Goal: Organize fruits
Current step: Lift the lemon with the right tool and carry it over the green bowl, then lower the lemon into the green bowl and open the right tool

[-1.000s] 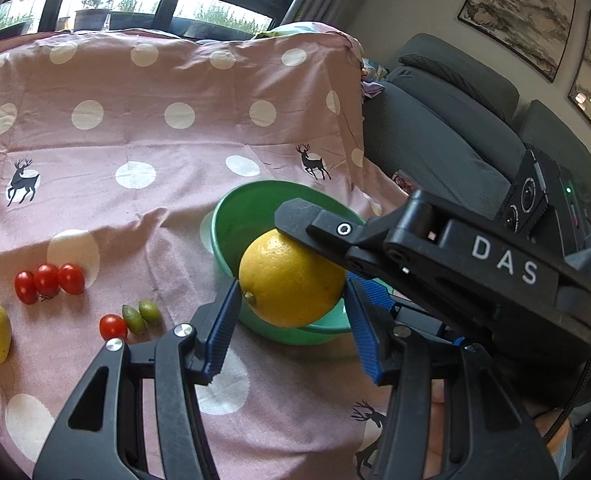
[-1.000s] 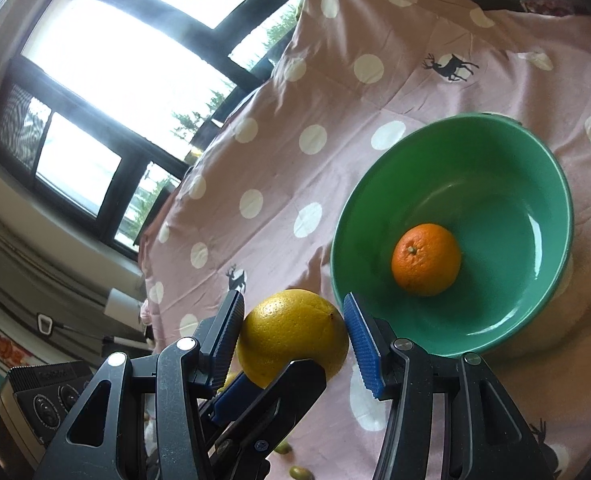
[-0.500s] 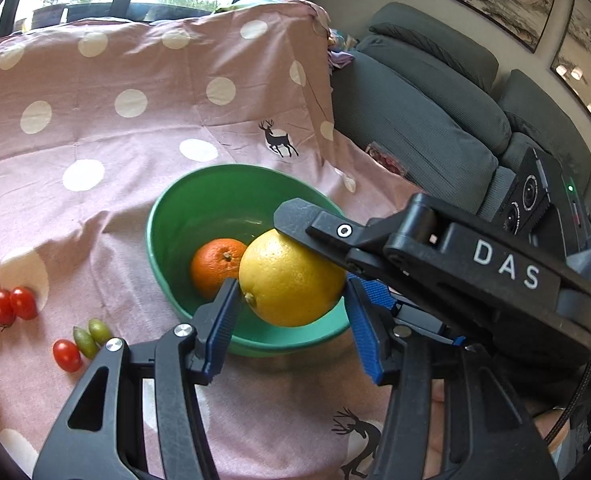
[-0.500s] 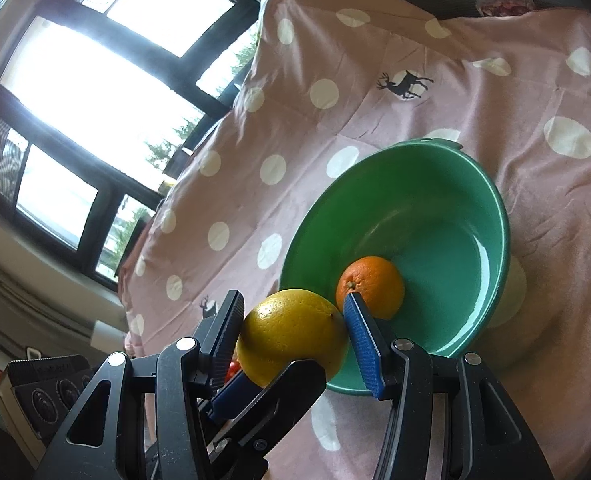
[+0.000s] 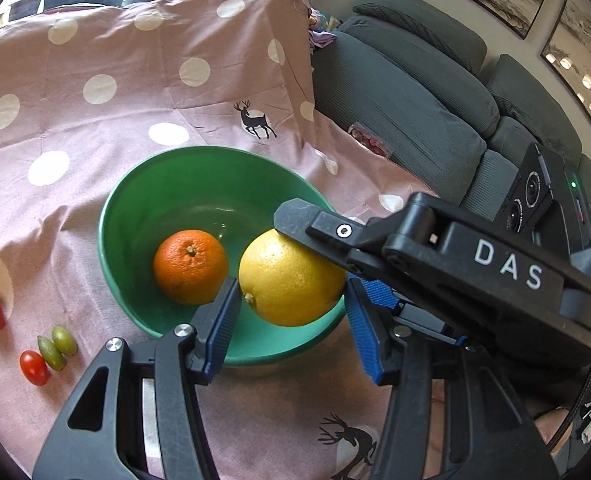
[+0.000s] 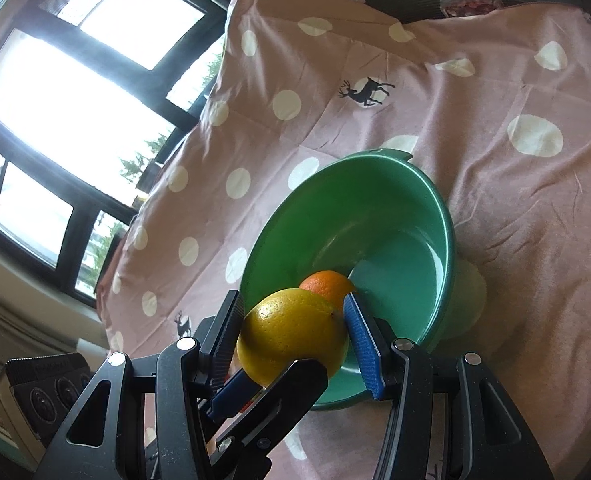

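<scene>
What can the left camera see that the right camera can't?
Only the left wrist view shows the little red tomatoes, the two small green fruits beside them, and the grey sofa. Only the right wrist view shows the big bright windows. Both show the yellow fruit, gripped by both grippers at once, left gripper and right gripper, over the green bowl with the orange inside, on the pink spotted cloth.

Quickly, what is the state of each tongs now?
Left tongs: shut on the yellow citrus fruit.
Right tongs: shut on the same fruit.
</scene>
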`<control>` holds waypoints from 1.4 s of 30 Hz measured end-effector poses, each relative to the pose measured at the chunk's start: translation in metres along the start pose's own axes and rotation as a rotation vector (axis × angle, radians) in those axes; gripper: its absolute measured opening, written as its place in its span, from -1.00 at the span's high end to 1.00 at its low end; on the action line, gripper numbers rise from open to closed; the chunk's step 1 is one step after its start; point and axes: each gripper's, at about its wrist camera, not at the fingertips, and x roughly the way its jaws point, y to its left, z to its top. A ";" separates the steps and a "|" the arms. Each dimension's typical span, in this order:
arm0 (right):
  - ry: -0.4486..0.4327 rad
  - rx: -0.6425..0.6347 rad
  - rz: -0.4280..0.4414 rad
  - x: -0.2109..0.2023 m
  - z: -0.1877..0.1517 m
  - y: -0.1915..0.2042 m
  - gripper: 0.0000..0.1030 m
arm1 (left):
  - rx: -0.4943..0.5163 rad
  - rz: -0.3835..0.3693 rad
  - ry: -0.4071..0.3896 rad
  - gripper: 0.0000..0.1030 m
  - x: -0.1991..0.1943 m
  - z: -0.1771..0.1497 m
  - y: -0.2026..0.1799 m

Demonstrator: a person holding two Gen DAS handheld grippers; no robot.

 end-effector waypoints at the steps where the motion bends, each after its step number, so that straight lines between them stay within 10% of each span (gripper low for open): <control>1: -0.004 0.001 -0.005 -0.001 0.001 -0.001 -0.07 | 0.000 -0.006 0.003 -0.03 0.002 0.000 0.000; 42: -0.019 -0.008 -0.152 0.004 -0.001 -0.009 -0.04 | -0.034 0.098 0.031 0.01 0.013 -0.009 0.000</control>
